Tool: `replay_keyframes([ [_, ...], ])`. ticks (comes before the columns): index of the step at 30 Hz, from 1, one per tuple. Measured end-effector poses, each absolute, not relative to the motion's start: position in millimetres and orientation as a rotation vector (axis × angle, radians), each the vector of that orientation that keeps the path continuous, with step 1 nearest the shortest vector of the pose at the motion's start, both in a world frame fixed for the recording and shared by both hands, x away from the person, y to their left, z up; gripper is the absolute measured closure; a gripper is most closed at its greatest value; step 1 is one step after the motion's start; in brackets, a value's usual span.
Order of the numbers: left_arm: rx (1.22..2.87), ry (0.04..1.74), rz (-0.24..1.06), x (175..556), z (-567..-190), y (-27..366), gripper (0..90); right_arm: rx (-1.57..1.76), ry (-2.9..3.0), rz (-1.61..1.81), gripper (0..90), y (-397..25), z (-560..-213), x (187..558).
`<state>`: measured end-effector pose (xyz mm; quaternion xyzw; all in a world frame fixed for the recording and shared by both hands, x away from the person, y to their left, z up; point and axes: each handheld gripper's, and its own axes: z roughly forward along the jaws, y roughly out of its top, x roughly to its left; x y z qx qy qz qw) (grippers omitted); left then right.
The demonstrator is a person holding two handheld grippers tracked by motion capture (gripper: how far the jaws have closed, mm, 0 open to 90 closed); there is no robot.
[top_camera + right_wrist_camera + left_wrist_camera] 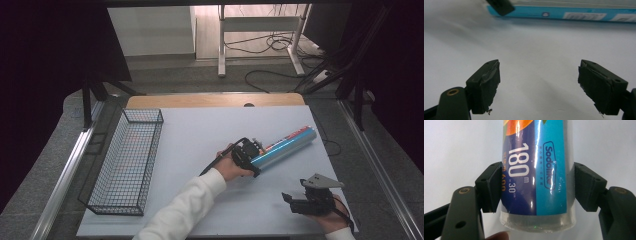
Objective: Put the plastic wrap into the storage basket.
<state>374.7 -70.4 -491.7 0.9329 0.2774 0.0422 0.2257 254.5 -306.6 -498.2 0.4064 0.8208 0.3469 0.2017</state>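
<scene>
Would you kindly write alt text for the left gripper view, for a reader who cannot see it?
A blue roll of cling film printed "180 m" stands between the left gripper's two black jaws, the left jaw touching it and the right one close against its clear wrapper. Behind it lies the white table.

Blue-and-cyan roll (536, 170), black wire basket (127, 160)
</scene>
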Motion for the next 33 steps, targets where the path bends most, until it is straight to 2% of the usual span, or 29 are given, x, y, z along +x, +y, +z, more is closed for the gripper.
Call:
replay_keyframes([
  [11, 2.587, 0.77, 0.121, 332.2, -494.0, -16.0, 31.8, 1.124, 2.296, 0.961, 17.9, -303.6, -498.4, 254.8],
  [19, 2.59, 0.786, 0.125, 308.3, -495.3, 9.7, 31.7, 1.122, 2.301, 0.958, 17.9, -301.8, -498.9, 255.9],
  [25, 2.588, 0.791, 0.133, 309.3, -493.9, 8.8, 30.6, 1.117, 2.303, 0.958, 17.9, -301.0, -499.1, 257.0],
  [27, 2.583, 0.795, 0.145, 311.4, -491.4, 5.4, 28.4, 1.115, 2.305, 0.958, 17.9, -300.7, -499.2, 257.0],
  [29, 2.576, 0.8, 0.137, 316.7, -488.7, 0.0, 21.3, 1.115, 2.305, 0.958, 17.9, -300.9, -499.8, 257.5],
  [33, 2.559, 0.817, 0.079, 336.9, -485.1, -14.7, 18.6, 1.114, 2.306, 0.956, 17.9, -301.1, -500.0, 257.5],
])
